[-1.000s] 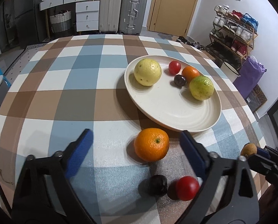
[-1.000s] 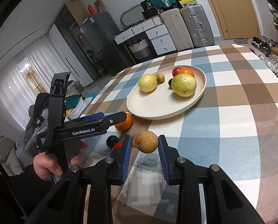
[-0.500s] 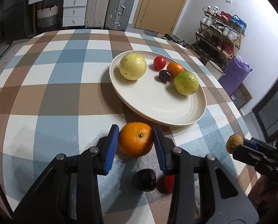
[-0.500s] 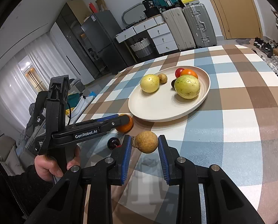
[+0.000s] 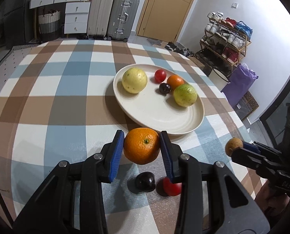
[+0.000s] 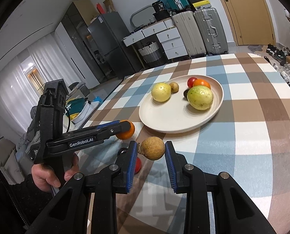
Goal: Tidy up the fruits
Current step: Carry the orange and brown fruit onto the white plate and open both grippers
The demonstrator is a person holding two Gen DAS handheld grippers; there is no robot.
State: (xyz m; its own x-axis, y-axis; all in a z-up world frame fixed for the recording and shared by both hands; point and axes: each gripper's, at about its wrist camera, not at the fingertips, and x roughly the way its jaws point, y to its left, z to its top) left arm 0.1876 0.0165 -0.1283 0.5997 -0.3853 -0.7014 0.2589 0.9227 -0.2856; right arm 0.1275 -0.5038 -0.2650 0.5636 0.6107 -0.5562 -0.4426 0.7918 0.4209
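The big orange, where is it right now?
The big orange sits pinched in the left gripper, just in front of the plate.

Two oranges (image 5: 141, 145), two red tomatoes (image 5: 160, 75), two dark plums (image 5: 145, 181), two guavas (image 5: 134, 80), perhaps two longans (image 6: 152, 148), one plate (image 5: 154, 115).

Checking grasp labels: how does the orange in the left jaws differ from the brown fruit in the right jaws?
The orange is bright orange and clearly larger; the brown fruit is dull tan, small, with a stem stub. The orange fills the left gripper at a wider gap; the right gripper is narrower. Both are round, clamped, near the plate.
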